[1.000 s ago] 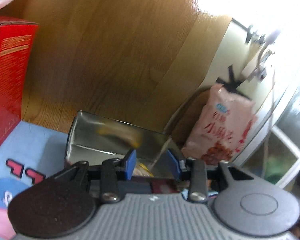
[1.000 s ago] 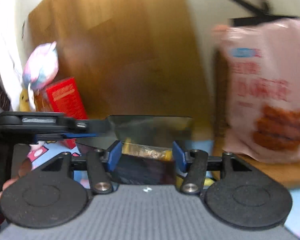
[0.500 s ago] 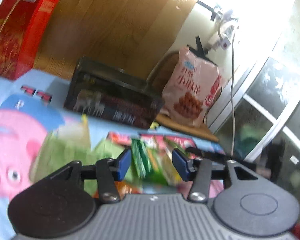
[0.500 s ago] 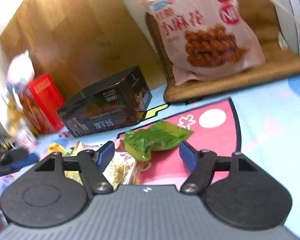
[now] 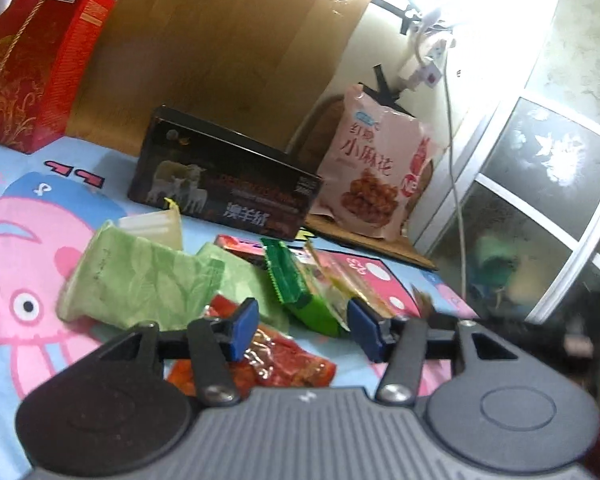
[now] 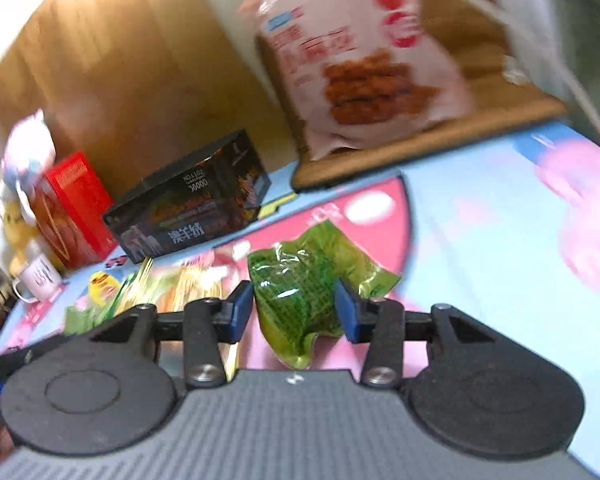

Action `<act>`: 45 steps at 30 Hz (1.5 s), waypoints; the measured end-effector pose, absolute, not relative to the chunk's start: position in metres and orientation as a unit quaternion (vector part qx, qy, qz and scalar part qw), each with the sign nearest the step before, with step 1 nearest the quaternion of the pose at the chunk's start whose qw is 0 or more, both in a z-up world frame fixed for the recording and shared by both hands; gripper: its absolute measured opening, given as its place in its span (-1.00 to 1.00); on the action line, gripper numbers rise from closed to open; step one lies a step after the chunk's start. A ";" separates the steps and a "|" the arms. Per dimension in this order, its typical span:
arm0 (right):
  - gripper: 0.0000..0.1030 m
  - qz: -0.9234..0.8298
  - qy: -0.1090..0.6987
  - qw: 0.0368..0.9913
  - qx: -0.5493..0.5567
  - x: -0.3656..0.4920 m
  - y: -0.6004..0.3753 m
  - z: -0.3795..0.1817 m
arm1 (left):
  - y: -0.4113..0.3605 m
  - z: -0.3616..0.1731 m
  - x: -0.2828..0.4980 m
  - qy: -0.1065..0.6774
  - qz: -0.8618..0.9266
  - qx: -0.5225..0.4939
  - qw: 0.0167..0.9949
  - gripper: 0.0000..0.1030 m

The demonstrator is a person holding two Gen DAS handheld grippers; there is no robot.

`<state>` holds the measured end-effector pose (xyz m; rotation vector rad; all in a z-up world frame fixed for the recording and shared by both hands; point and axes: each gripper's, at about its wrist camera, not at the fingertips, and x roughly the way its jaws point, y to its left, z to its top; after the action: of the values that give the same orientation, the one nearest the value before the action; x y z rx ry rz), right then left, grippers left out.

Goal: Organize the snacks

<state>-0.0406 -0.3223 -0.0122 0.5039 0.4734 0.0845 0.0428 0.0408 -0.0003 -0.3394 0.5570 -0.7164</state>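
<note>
Glossy crinkled plastic green packet [image 6: 300,296]; glossy black tin [image 5: 224,184]; wood-grain wall panel [image 5: 220,40]

Daylight blows out the left view's upper right (pure white glare); the right view is motion-smeared, edges fisheye-bent.

White mug [image 6: 40,280] (handle leftward) beside red box [image 6: 74,208].

Grey ribbed left gripper [image 5: 302,326], black linkages, silver screws, blue fingertips [image 5: 244,322]
</note>
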 end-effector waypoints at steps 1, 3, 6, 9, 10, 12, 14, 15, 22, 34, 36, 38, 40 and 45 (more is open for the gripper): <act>-0.09 0.039 0.227 0.943 0.242 -0.055 -0.317 -0.011 | 0.041 0.000 0.042 0.267 -0.348 -0.163 0.884 0.02; -0.38 0.039 0.226 0.950 0.213 -0.085 -0.301 -0.009 | 0.041 0.001 0.041 0.265 -0.350 -0.163 0.883 0.04; -0.59 0.046 0.243 0.955 0.163 -0.105 -0.270 -0.012 | 0.042 0.000 0.039 0.266 -0.346 -0.159 0.886 0.09; -0.56 0.067 0.259 0.954 0.133 -0.108 -0.247 -0.018 | 0.041 0.000 0.040 0.273 -0.341 -0.158 0.886 0.10; -0.56 0.066 0.260 0.956 0.123 -0.109 -0.242 -0.017 | 0.042 0.000 0.039 0.272 -0.340 -0.159 0.886 0.10; -0.52 0.063 0.257 0.957 0.117 -0.110 -0.237 -0.012 | 0.044 -0.001 0.039 0.271 -0.339 -0.162 0.886 0.16; -0.38 0.056 0.246 0.961 0.112 -0.115 -0.236 -0.004 | 0.045 -0.002 0.041 0.275 -0.336 -0.163 0.886 0.23; -0.31 0.051 0.239 0.964 0.109 -0.119 -0.237 0.000 | 0.044 -0.002 0.042 0.279 -0.334 -0.162 0.886 0.24; -0.11 -0.003 0.228 0.967 0.114 -0.149 -0.251 0.002 | 0.047 -0.003 0.043 0.279 -0.329 -0.167 0.887 0.27; -0.06 -0.040 0.256 0.952 0.163 -0.173 -0.260 -0.011 | 0.050 -0.004 0.044 0.283 -0.329 -0.174 0.884 0.29; -0.06 -0.039 0.258 0.950 0.171 -0.174 -0.260 -0.014 | 0.050 -0.004 0.044 0.282 -0.330 -0.173 0.884 0.29; -0.06 -0.038 0.257 0.949 0.176 -0.178 -0.260 -0.014 | 0.050 -0.004 0.044 0.282 -0.330 -0.172 0.884 0.29; -0.06 -0.040 0.254 0.950 0.175 -0.181 -0.260 -0.013 | 0.050 -0.003 0.044 0.281 -0.330 -0.172 0.885 0.29; -0.06 -0.036 0.253 0.951 0.175 -0.185 -0.261 -0.012 | 0.049 -0.003 0.044 0.279 -0.333 -0.170 0.885 0.29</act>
<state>-0.1845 -0.2605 -0.0122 0.3552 0.5136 -0.0725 0.0438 0.0490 -0.0032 -0.3538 0.5804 -0.6921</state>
